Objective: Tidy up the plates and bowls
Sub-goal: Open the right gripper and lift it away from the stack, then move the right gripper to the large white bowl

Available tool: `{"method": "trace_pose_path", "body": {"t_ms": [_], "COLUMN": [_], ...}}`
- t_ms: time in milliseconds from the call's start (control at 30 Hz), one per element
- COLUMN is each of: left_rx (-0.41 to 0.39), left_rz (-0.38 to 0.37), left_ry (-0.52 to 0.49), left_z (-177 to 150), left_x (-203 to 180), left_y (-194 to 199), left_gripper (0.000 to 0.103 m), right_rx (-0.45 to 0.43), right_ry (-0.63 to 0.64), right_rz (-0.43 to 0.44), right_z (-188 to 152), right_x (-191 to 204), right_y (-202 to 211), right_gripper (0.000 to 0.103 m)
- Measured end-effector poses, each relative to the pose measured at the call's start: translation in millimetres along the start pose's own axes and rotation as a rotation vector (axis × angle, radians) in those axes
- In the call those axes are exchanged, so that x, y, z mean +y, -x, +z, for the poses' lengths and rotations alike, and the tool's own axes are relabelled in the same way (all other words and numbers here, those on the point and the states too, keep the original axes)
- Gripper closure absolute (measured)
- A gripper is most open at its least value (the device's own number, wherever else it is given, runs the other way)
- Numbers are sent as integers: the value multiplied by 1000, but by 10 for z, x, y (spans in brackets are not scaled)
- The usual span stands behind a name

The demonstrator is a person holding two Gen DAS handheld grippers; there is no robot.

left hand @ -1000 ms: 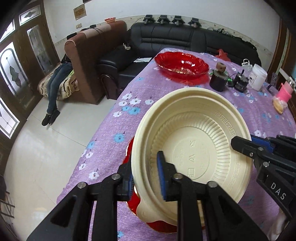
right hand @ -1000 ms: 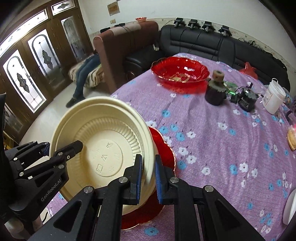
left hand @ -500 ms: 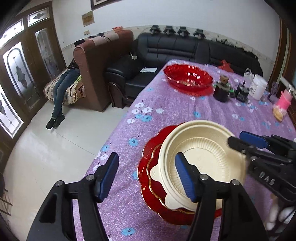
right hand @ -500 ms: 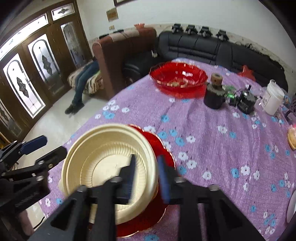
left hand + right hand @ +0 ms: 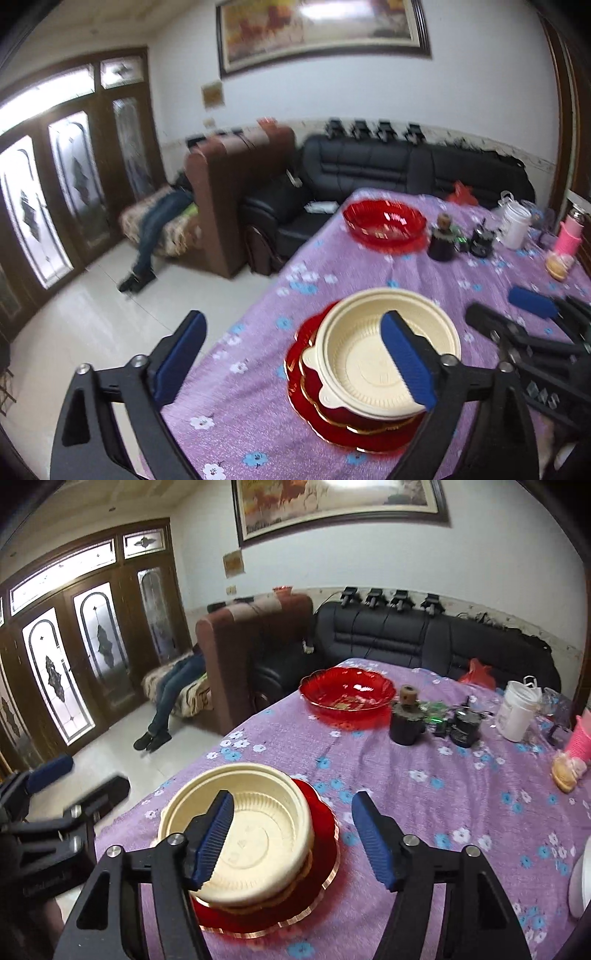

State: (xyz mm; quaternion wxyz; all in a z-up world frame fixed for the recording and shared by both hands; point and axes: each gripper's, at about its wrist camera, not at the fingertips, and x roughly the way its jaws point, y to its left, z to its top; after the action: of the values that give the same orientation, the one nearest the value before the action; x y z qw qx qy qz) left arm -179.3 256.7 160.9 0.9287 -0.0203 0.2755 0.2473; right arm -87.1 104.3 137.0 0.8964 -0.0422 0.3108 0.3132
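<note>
L gripper [image 5: 291,354]: jaws wide apart, empty | R gripper [image 5: 291,834]: jaws wide apart, empty

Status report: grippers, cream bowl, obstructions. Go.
Left gripper open, right gripper open. Cream bowl sits on red plates. Nothing blocking the stack.

**A lived-in room around the bench**

The bench [image 5: 424,812] wears a purple cloth with blue and white flowers. Toward its far end stand a dark pot with a brown stopper [image 5: 406,720], a small black gadget [image 5: 464,729], a white lidded tub [image 5: 517,714] and a pink cup [image 5: 581,740], with a wrapped bun [image 5: 565,771] near the cup. Behind runs a black leather sofa [image 5: 424,638], beside it a brown armchair [image 5: 236,657]. A person in jeans [image 5: 170,698] lies on a patterned couch by the glazed wooden doors [image 5: 74,664]. A framed painting [image 5: 340,506] hangs above.
</note>
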Motion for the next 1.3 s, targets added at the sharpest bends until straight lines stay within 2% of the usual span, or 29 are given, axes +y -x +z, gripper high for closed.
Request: {"method": "trace_pose_path", "body": {"t_ms": [67, 233, 433, 900, 1300], "left_rx": [-21, 8, 27, 50, 52], "left_rz": [15, -55, -90, -124, -149], "left_ry": [-16, -63, -124, -198, -258], "left_z": [-19, -100, -166, -222, -253], "left_x": [-67, -319, -613, -1035, -1314], "left_y": [57, 116, 147, 171, 230], "left_gripper": [3, 2, 2, 3, 2], "right_rx": [-14, -12, 10, 32, 21], "right_ry": [-18, -123, -213, -294, -325], "right_rz": [-12, -12, -26, -57, -89], "right_z": [-110, -363, -552, -855, -945], "right_x": [-63, -338, -649, -1068, -1295], "right_y": [97, 269, 366, 571, 756], "right_gripper": [30, 28, 28, 28, 28]}}
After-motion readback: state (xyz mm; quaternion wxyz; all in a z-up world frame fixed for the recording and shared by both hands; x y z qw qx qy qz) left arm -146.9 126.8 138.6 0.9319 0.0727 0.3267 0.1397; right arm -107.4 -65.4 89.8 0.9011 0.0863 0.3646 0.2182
